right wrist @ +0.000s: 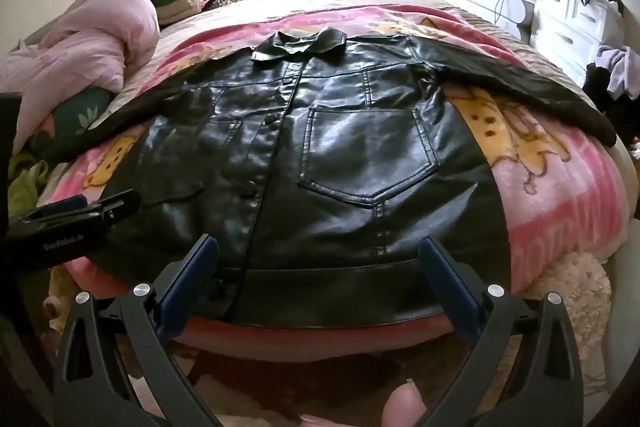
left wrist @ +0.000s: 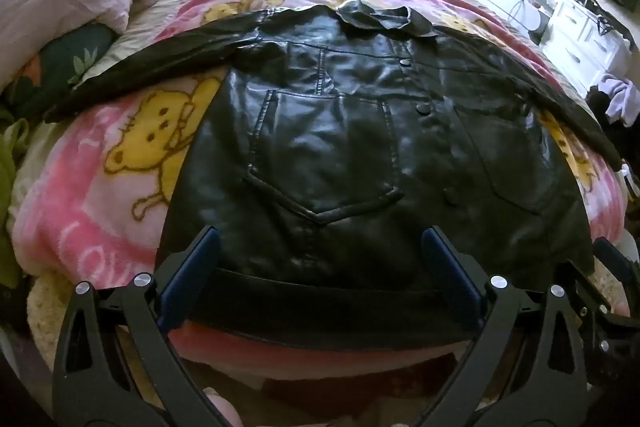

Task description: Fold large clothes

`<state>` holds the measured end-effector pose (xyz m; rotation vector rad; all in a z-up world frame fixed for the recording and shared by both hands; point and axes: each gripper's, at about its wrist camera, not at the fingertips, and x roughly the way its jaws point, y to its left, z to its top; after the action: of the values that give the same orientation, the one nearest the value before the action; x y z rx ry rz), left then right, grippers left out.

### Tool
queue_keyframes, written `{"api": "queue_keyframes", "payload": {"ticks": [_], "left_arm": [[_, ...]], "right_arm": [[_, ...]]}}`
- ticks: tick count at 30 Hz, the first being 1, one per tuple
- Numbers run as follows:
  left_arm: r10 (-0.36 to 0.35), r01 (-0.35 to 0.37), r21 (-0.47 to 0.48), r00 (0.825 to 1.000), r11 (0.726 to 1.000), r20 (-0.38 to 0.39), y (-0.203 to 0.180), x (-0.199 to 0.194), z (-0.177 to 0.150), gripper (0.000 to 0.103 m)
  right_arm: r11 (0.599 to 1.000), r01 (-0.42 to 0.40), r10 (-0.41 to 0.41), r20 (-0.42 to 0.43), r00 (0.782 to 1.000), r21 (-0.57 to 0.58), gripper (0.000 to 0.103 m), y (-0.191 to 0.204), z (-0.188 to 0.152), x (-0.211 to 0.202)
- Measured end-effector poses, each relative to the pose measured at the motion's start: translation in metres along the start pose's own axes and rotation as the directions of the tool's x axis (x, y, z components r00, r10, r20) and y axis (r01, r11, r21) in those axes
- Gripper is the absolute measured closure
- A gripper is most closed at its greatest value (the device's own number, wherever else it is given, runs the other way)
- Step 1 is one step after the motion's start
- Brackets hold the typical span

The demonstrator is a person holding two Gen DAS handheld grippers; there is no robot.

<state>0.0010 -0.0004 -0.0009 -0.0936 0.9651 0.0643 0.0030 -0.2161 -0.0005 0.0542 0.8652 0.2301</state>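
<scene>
Black leather jacket [left wrist: 320, 147] lies spread flat, front up and buttoned, on the pink cartoon blanket [left wrist: 120, 155] over the bed, collar [right wrist: 300, 45] at the far end, both sleeves thrown out sideways. Its hem band [left wrist: 320, 291] sits right ahead of both tools, at the near edge of the bed.

Left tool [left wrist: 320, 267] — jaws spread wide, nothing between them, hovering over the hem left of the button placket. Right tool [right wrist: 316, 267] — same, wide apart and empty, over the hem under the right-hand chest pocket [right wrist: 368, 155]. No fold started, by my reading.

Risks from here:
- Leather looks stiff and glossy. A shallow pinch on the hem likely slips off the blue pads [right wrist: 188, 271] once the panel is lifted.
- Hem hangs at the bed edge. A pull toward the tools could drag the whole jacket off the bed rather than fold it.
- The blanket is soft and fluffy right under the hem — a deep bite probably catches blanket along with leather and lifts both.
- Uneven lift between the two tools skews the crease; stiff material won't settle back flat.
- Sleeves are wide out, the one to the right of the right tool [right wrist: 520, 83] running well off toward the bed's side. Folding the body first would trap them.
- Tools sit close together — the left one is just beside the right tool's left jaw, so a clash is possible.
</scene>
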Motion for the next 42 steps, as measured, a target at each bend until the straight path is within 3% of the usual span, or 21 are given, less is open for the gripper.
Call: {"api": "queue_keyframes", "payload": {"ticks": [42], "left_arm": [[-0.005,0.005,0.009,1.0,1.0,0.016,-0.004,-0.002,-0.001,0.009]], "right_arm": [[1.0,0.0,0.0,0.017,1.0,-0.013,0.004,0.003,0.0,-0.005]]}}
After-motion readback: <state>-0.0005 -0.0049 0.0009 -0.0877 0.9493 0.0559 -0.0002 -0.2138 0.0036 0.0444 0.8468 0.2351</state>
